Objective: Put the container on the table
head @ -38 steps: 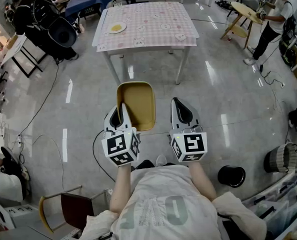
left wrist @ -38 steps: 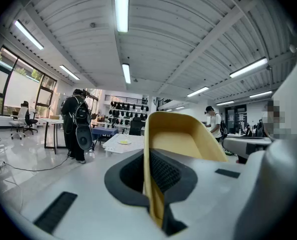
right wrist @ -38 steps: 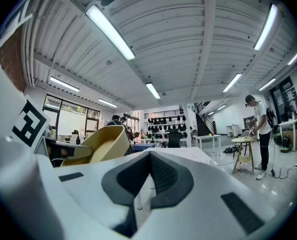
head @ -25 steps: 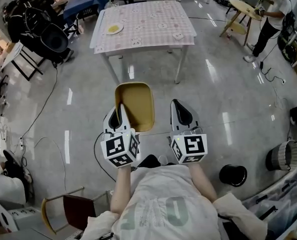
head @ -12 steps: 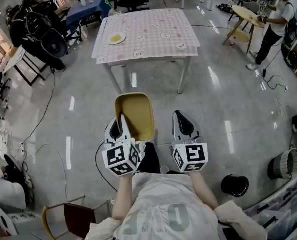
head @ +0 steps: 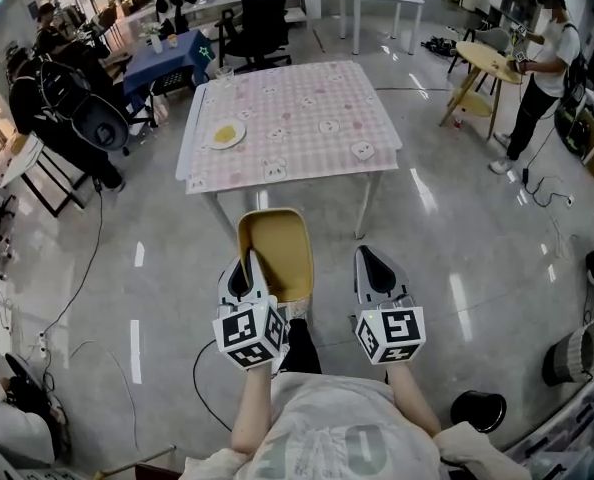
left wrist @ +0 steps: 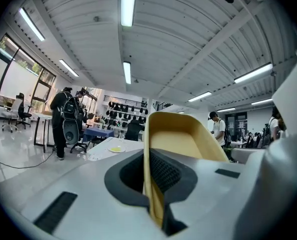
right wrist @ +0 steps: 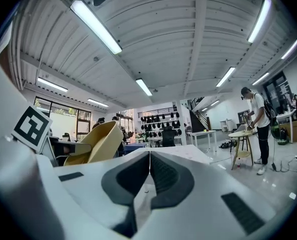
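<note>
Finds the left claw (head: pixel 248 263) clenched on the near left wall of a yellow plastic container (head: pixel 277 243), with that wall pinched between the dark pads (left wrist: pixel 164 172). Locates the container in the air over the grey floor (head: pixel 457 238), open side up, in front of the person and short of the bench (head: pixel 297 108); not resting on it. Finds the right claw (head: pixel 370 263) closed on nothing, jaws together, just to the right of the container and apart from it. Notes a pink checked cloth over the bench, a plate (head: pixel 224 135) with yellow food near its left side and a smaller dish (head: pixel 362 150) near its right front corner. Records a black office chair (head: pixel 262 13) beyond the bench and a second person (head: pixel 542 38) standing at far right, well apart from the bench.
</note>
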